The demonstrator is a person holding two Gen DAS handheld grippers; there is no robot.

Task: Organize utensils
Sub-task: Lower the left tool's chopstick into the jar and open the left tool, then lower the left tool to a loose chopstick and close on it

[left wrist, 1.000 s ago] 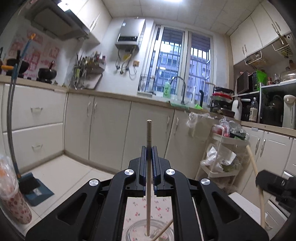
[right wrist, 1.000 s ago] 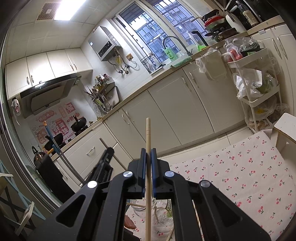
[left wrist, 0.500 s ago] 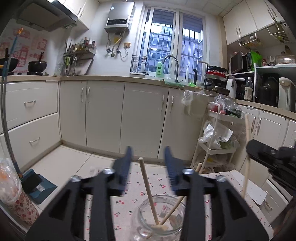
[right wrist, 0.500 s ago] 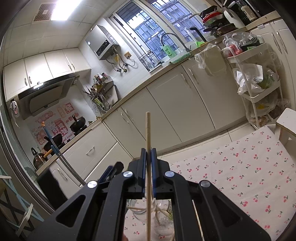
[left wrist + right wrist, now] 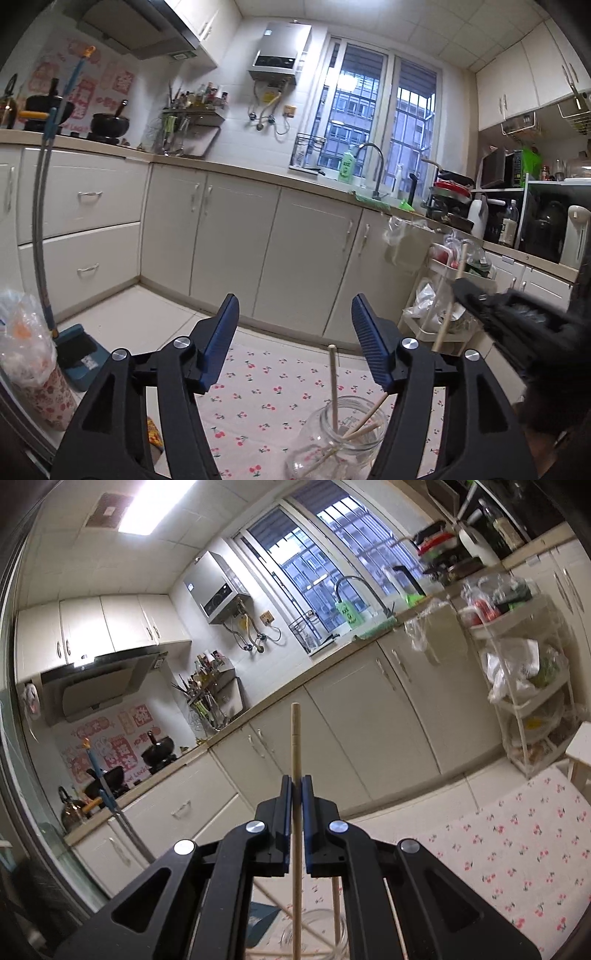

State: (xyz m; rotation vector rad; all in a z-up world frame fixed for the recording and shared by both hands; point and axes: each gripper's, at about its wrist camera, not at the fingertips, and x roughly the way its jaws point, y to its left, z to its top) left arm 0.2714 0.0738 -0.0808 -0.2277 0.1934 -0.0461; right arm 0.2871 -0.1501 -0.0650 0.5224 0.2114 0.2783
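The left gripper (image 5: pixel 293 339) gapes wide above the jar (image 5: pixel 338 439), while the right gripper (image 5: pixel 295 812) pinches a chopstick (image 5: pixel 295 746).

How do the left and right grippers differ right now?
The left gripper has its jaws wide apart and empty; the right gripper is shut on a chopstick, held upright. The left hangs above the glass jar; the right sits beside it. Both share black frames and blue pads.
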